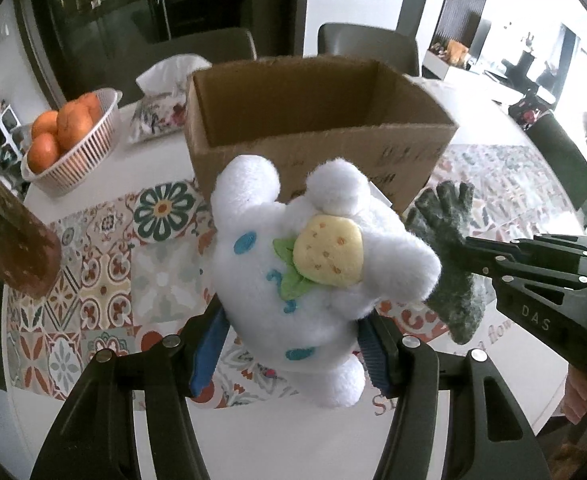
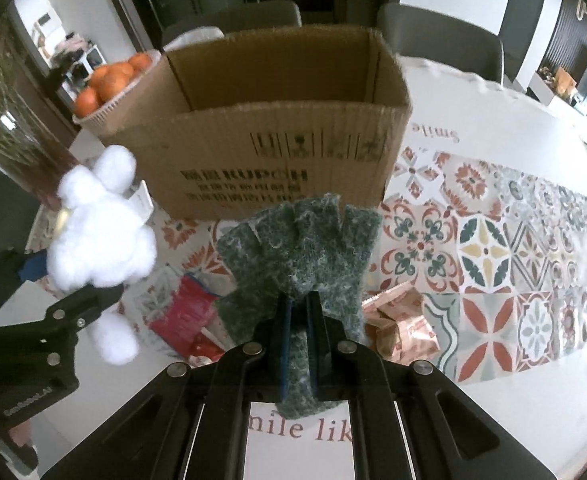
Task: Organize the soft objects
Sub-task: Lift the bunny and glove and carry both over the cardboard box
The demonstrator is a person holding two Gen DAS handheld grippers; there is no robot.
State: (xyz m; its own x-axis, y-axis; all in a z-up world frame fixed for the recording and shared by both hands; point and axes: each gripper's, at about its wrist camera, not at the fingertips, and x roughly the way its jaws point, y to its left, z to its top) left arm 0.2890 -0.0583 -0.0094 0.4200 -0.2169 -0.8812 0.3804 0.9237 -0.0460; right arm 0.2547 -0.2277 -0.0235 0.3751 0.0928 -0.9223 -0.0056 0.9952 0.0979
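Note:
A white plush toy (image 1: 313, 264) with blue marks and a yellow strawberry on its front hangs above the table, my left gripper (image 1: 289, 344) shut on its lower body. The same white plush toy (image 2: 101, 236) shows at the left of the right wrist view. My right gripper (image 2: 298, 336) is shut on the cuff of a grey-green knitted glove (image 2: 305, 248), whose short fingers point up. That glove (image 1: 449, 256) and my right gripper (image 1: 467, 246) appear at the right of the left wrist view. An open cardboard box (image 1: 313, 128), empty as far as I see, stands just behind both.
A white basket of oranges (image 1: 69, 140) and a floral tissue pack (image 1: 161, 100) sit left of the box. A brown vase (image 1: 9, 232) stands at the left edge. Red and pink snack packets (image 2: 189, 316) (image 2: 397, 320) lie on the patterned tablecloth (image 2: 493, 248). Chairs stand behind the table.

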